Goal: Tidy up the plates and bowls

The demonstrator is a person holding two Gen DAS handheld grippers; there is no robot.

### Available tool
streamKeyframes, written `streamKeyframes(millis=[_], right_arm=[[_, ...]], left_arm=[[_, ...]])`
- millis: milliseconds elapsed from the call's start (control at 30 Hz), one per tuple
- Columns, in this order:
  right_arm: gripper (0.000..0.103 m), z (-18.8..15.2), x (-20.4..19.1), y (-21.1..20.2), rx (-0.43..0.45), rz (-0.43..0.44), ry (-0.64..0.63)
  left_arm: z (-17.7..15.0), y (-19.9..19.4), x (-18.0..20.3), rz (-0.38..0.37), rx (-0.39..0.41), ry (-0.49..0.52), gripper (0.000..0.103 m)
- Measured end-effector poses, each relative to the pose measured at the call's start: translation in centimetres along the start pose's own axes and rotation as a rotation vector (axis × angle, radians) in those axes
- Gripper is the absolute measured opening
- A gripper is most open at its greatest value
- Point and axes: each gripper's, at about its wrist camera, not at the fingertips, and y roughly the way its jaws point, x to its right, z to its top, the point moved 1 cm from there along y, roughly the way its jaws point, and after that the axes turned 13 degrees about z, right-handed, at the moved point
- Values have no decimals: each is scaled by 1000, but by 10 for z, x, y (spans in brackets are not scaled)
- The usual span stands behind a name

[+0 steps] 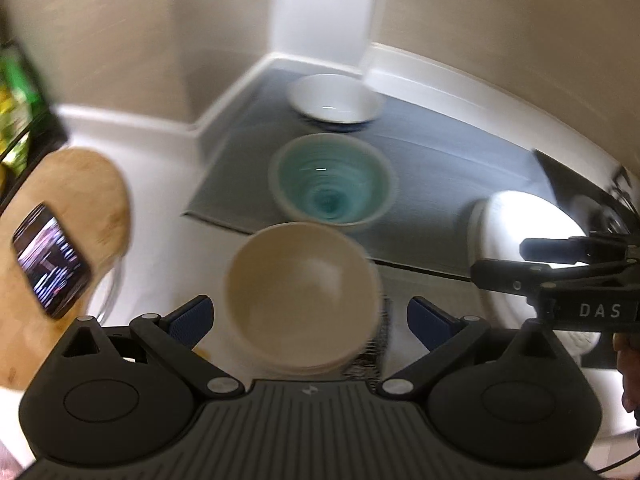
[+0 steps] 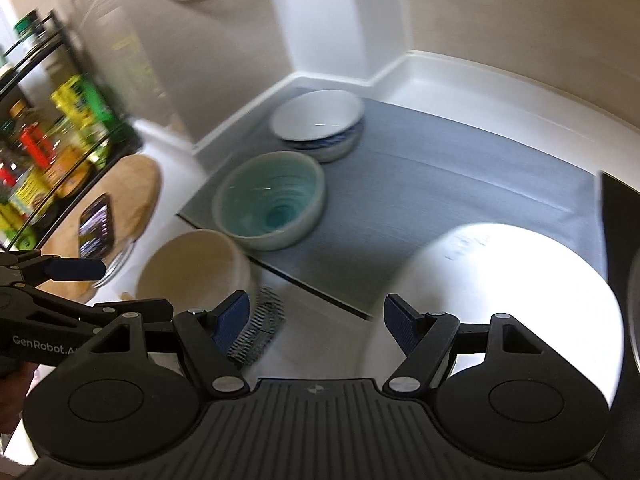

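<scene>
A cream bowl (image 1: 302, 292) (image 2: 192, 268) stands on the white counter, on top of other dishes. My left gripper (image 1: 310, 318) is open, its jaws wide on either side of the bowl, not touching it. A teal bowl (image 1: 332, 182) (image 2: 270, 198) sits on the grey mat (image 1: 440, 184) (image 2: 460, 188). Behind it a white bowl (image 1: 334, 98) (image 2: 316, 114) rests on a blue-patterned dish. A white plate (image 1: 516, 236) (image 2: 516, 296) lies at the right. My right gripper (image 2: 316, 320) is open and empty, above the counter left of the plate.
A wooden board (image 1: 68, 220) (image 2: 128, 200) with a phone (image 1: 50, 258) (image 2: 96, 226) lies at the left. A spice rack (image 2: 48, 132) stands at far left. A black-and-white patterned item (image 2: 258, 330) lies beside the cream bowl. Walls close the back corner.
</scene>
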Motion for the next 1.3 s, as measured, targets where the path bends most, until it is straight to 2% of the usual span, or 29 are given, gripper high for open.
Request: streamKeyframes(millis=[233,367,533,700,1167,1300], right_arm=[[77,21,-12,27,-9,26,-35],[77,34,-5,41,18,2,-25],[77,47,6,58,17,-7,23],[77,58,15,72,6,-36,49],[77,82,34,118,-60,-60,114],[77,86,37,131,-78,-70,125]], left_arm=[[13,12,-37,57,-2,-123,103],[32,27,-48,71,-4,-160,103],[60,53,-46,46,-25,-144,103],[83,85,-39,35,-82,-144,103],[110,140,-28,19,-171,-132,103],[113,151,-28,33,-189,-129,103]])
